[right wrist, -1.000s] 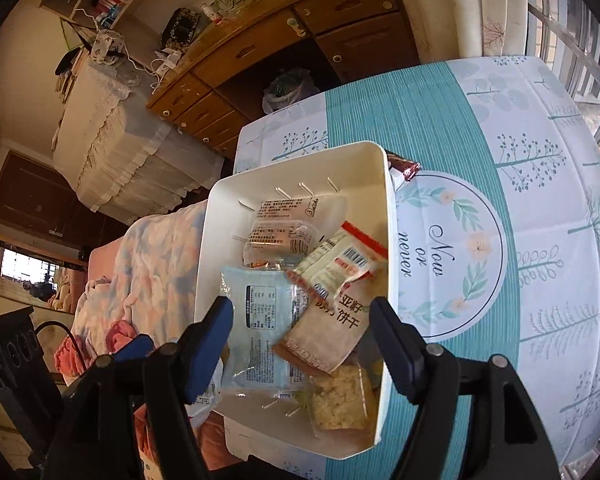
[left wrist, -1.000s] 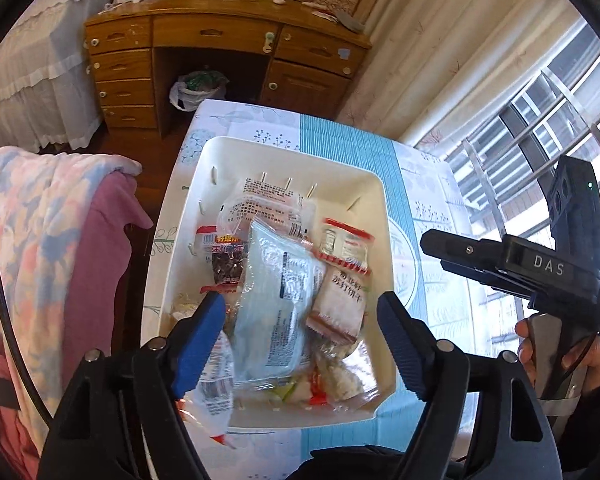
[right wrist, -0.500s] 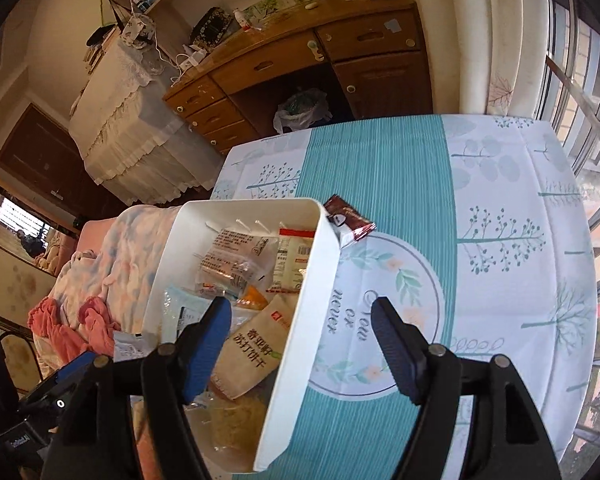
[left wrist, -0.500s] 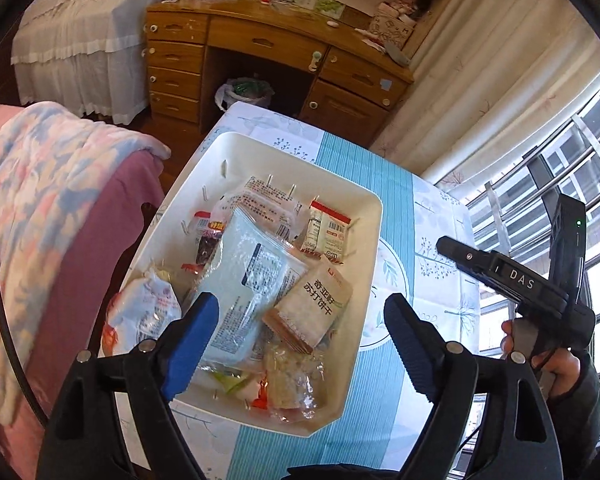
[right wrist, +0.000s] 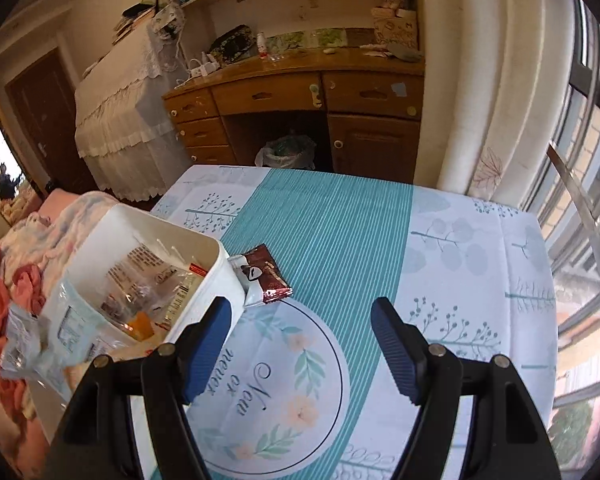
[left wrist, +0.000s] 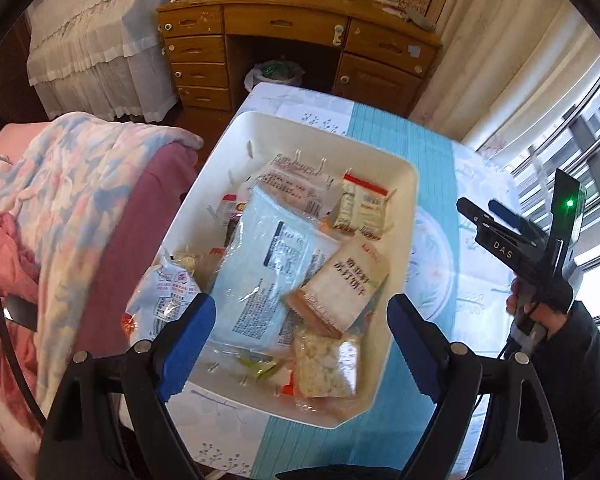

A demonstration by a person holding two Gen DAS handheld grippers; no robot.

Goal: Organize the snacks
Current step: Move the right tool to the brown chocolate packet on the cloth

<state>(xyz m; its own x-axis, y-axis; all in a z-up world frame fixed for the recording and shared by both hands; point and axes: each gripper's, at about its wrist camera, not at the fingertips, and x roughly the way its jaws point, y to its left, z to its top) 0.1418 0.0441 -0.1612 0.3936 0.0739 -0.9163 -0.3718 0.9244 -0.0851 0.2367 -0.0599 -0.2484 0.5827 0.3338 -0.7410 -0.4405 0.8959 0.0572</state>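
Observation:
A white bin (left wrist: pixel 412 208) on the table holds several snack packets: a large pale-blue one (left wrist: pixel 268 272), a beige cracker pack (left wrist: pixel 344 280), a red-topped white pack (left wrist: pixel 364 208) and a clear crumbly one (left wrist: pixel 324 364). A white bag (left wrist: pixel 164 292) lies over the bin's left rim. My left gripper (left wrist: pixel 300 340) hovers above the bin's near end, its jaws opening, gripping nothing. A brown packet (right wrist: pixel 266 276) lies on the tablecloth against the bin's (right wrist: pixel 220 264) right wall. My right gripper (right wrist: pixel 302 346) stands open and empty above the cloth, just short of that packet; it (left wrist: pixel 500 232) also shows in the left wrist view, in a person's hand.
The table wears a teal-striped cloth (right wrist: pixel 340 220) with a round floral print. A blanket-draped pink seat (left wrist: pixel 80 200) stands left of the table. Beyond its far edge are a wooden desk (right wrist: pixel 300 96) and a bagged waste bin (right wrist: pixel 286 152). Curtain and window rails (right wrist: pixel 580 200) run along the right.
The white bag, earlier by my left finger, now lies over the bin's left rim, and the left jaws stand wider. My right gripper swung off the bin to the cloth beside the brown packet.

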